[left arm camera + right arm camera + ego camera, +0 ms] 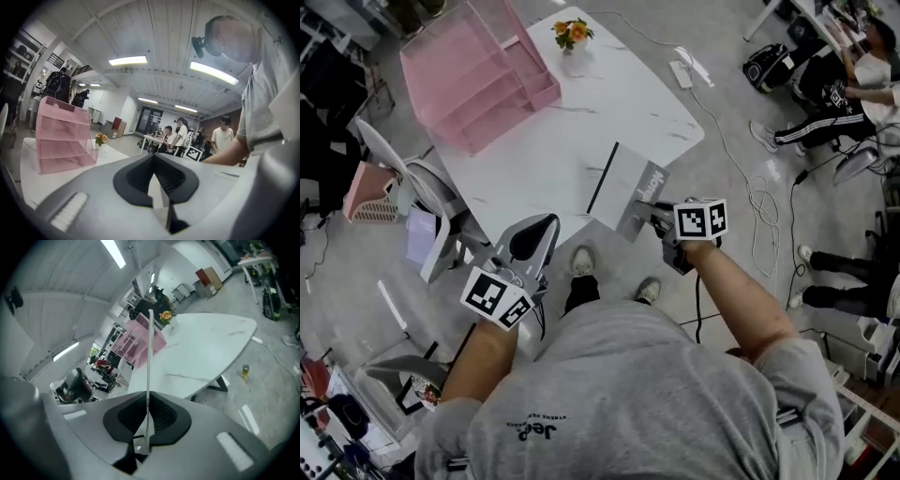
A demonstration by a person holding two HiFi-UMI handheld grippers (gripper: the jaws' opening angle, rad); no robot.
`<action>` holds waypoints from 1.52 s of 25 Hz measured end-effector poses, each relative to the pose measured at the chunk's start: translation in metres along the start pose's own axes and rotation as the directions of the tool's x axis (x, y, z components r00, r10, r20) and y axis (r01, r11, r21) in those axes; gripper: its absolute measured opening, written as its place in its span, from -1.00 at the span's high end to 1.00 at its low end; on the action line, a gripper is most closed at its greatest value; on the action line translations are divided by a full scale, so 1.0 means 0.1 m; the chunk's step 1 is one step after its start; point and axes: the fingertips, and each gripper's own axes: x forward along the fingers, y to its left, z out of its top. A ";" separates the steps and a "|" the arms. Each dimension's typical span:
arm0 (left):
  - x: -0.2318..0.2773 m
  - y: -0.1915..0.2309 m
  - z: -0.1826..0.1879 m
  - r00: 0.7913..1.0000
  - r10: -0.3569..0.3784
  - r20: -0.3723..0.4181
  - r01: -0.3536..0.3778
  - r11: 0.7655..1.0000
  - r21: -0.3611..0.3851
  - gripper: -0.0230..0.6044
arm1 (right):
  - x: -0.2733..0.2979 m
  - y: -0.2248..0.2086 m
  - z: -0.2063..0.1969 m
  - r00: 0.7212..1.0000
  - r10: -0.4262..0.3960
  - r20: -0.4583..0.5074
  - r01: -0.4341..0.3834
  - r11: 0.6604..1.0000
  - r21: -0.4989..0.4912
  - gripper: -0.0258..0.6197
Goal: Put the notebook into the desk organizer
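Note:
The notebook, grey-white with a dark spine edge, is tilted up over the near edge of the white marble table. My right gripper is shut on its near corner. In the right gripper view the notebook shows edge-on as a thin white line running up from the closed jaws of my right gripper. The pink desk organizer stands at the table's far left. My left gripper hangs off the near left edge, shut and holding nothing.
A small vase of orange flowers stands at the table's far end beside the organizer. White chairs and a pink basket sit to the left. A power strip and cables lie on the floor; people sit at the right.

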 end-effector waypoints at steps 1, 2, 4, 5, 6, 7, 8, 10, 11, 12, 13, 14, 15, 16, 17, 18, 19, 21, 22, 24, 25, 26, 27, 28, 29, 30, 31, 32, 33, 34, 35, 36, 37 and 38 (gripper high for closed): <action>0.01 0.01 0.06 1.000 0.014 0.016 -0.014 1.000 0.002 0.77 | -0.09 0.08 0.18 1.000 0.019 -0.007 -0.019 0.999 -0.041 0.89; 0.02 0.04 0.12 0.999 0.033 0.031 -0.033 0.999 0.006 0.77 | -0.16 0.18 0.38 0.999 0.038 -0.016 -0.039 0.996 -0.086 0.89; 0.00 0.16 0.27 0.995 0.079 0.063 -0.081 0.997 0.016 0.77 | -0.22 0.39 0.79 0.996 0.076 -0.041 -0.082 0.982 -0.170 0.89; -0.03 0.23 0.36 0.991 0.103 0.081 -0.105 0.994 0.021 0.77 | -0.22 0.51 0.98 0.994 0.092 -0.056 -0.102 0.973 -0.208 0.89; -0.06 0.31 0.45 0.987 0.123 0.098 -0.126 0.992 0.026 0.77 | -0.21 0.63 1.17 0.992 0.107 -0.070 -0.121 0.963 -0.240 0.89; -0.11 0.39 0.54 0.983 0.142 0.114 -0.146 0.989 0.033 0.77 | -0.18 0.76 1.34 0.989 0.121 -0.083 -0.139 0.953 -0.268 0.89; -0.15 0.48 0.64 0.979 0.157 0.127 -0.163 0.986 0.042 0.77 | -0.14 0.91 1.51 0.986 0.134 -0.096 -0.157 0.943 -0.292 0.89; -0.26 0.64 0.82 0.972 0.180 0.149 -0.190 0.980 0.058 0.77 | -0.05 1.24 1.81 0.979 0.159 -0.126 -0.193 0.923 -0.333 0.89; -0.31 0.73 0.92 0.969 0.190 0.159 -0.203 0.977 0.064 0.77 | 0.01 1.40 1.95 0.975 0.170 -0.144 -0.211 0.912 -0.351 0.89; -0.35 0.82 1.01 0.965 0.201 0.168 -0.215 0.974 0.069 0.77 | 0.09 1.55 2.09 0.971 0.177 -0.162 -0.227 0.900 -0.372 0.89; -0.38 0.93 1.10 0.961 0.213 0.179 -0.229 0.970 0.075 0.77 | 0.17 1.70 2.23 0.966 0.181 -0.183 -0.241 0.886 -0.396 0.89; -0.42 1.03 1.18 0.956 0.225 0.189 -0.244 0.966 0.083 0.77 | 0.27 1.86 2.37 0.961 0.184 -0.206 -0.257 0.871 -0.419 0.89; -0.45 1.15 1.26 0.951 0.237 0.198 -0.259 0.962 0.092 0.77 | 0.38 2.02 2.50 0.955 0.190 -0.227 -0.275 0.855 -0.440 0.89; -0.48 1.26 1.32 0.947 0.248 0.206 -0.272 0.957 0.102 0.77 | 0.50 2.19 2.62 0.949 0.198 -0.244 -0.292 0.842 -0.454 0.89; -0.51 1.38 1.38 0.943 0.257 0.211 -0.285 0.952 0.113 0.77 | 0.62 2.33 2.73 0.944 0.206 -0.258 -0.307 0.833 -0.461 0.89; -0.55 1.50 1.44 0.939 0.267 0.215 -0.297 0.947 0.124 0.77 | 0.74 2.47 2.84 0.938 0.213 -0.272 -0.323 0.823 -0.468 0.89; -0.57 1.63 1.50 0.936 0.276 0.218 -0.309 0.942 0.133 0.77 | 0.87 2.59 2.94 0.933 0.217 -0.288 -0.337 0.811 -0.479 0.89; -0.61 1.86 1.61 0.930 0.294 0.221 -0.330 0.932 0.150 0.77 | 1.13 2.76 3.11 0.924 0.211 -0.318 -0.349 0.802 -0.485 0.89; -0.63 1.97 1.66 0.927 0.301 0.222 -0.339 0.927 0.158 0.77 | 1.26 2.81 3.17 0.922 0.200 -0.330 -0.346 0.808 -0.477 0.89; -0.67 2.18 1.78 0.923 0.311 0.227 -0.352 0.921 0.168 0.77 | 1.55 2.92 3.28 0.916 0.179 -0.360 -0.343 0.814 -0.469 0.89; -0.69 2.28 1.83 0.921 0.315 0.231 -0.357 0.918 0.172 0.77 | 1.69 2.98 3.32 0.908 0.175 -0.381 -0.352 0.813 -0.465 0.89; -0.71 2.37 1.87 0.919 0.317 0.235 -0.361 0.916 0.174 0.77 | 1.82 3.04 3.35 0.898 0.173 -0.405 -0.362 0.813 -0.456 0.89; -0.73 2.45 1.90 0.917 0.319 0.237 -0.364 0.915 0.176 0.77 | 1.95 3.08 3.38 0.889 0.164 -0.429 -0.365 0.818 -0.444 0.89; -0.74 2.52 1.92 0.917 0.321 0.239 -0.366 0.913 0.178 0.77 | 2.07 3.09 3.40 0.880 0.147 -0.452 -0.361 0.825 -0.435 0.89; -0.75 2.58 1.94 0.916 0.321 0.239 -0.367 0.913 0.180 0.77 | 2.19 3.09 3.43 0.870 0.129 -0.476 -0.359 0.828 -0.431 0.89; -0.76 2.63 1.94 0.917 0.321 0.238 -0.367 0.912 0.181 0.77 | 2.31 3.09 3.46 0.859 0.111 -0.500 -0.359 0.827 -0.432 0.89; -0.78 2.68 1.94 0.917 0.322 0.236 -0.367 0.912 0.182 0.77 | 2.42 3.08 3.47 0.845 0.096 -0.526 -0.363 0.825 -0.432 0.89; -0.80 2.73 1.93 0.917 0.323 0.233 -0.367 0.912 0.183 0.77 | 2.53 3.08 3.47 0.829 0.083 -0.554 -0.370 0.824 -0.429 0.89; -0.82 2.77 1.92 0.918 0.323 0.230 -0.367 0.912 0.183 0.77 | 2.63 3.08 3.46 0.811 0.070 -0.581 -0.376 0.823 -0.426 0.88; -0.84 2.80 1.90 0.918 0.325 0.226 -0.367 0.912 0.184 0.77 | 2.72 3.06 3.45 0.794 0.053 -0.606 -0.379 0.822 -0.426 0.89; -0.85 2.82 1.88 0.919 0.326 0.222 -0.368 0.911 0.186 0.77 | 2.81 3.04 3.44 0.779 0.030 -0.626 -0.377 0.820 -0.431 0.89; -0.87 2.84 1.85 0.919 0.328 0.218 -0.369 0.910 0.188 0.77 | 2.89 3.01 3.44 0.768 0.002 -0.640 -0.370 0.818 -0.441 0.88; -0.90 2.87 1.83 0.919 0.331 0.215 -0.372 0.909 0.189 0.77 | 2.98 2.97 3.45 0.760 -0.028 -0.649 -0.357 0.817 -0.453 0.88; -0.92 2.89 1.81 0.918 0.335 0.212 -0.374 0.908 0.187 0.77 | 3.06 2.92 3.47 0.756 -0.059 -0.651 -0.340 0.816 -0.468 0.89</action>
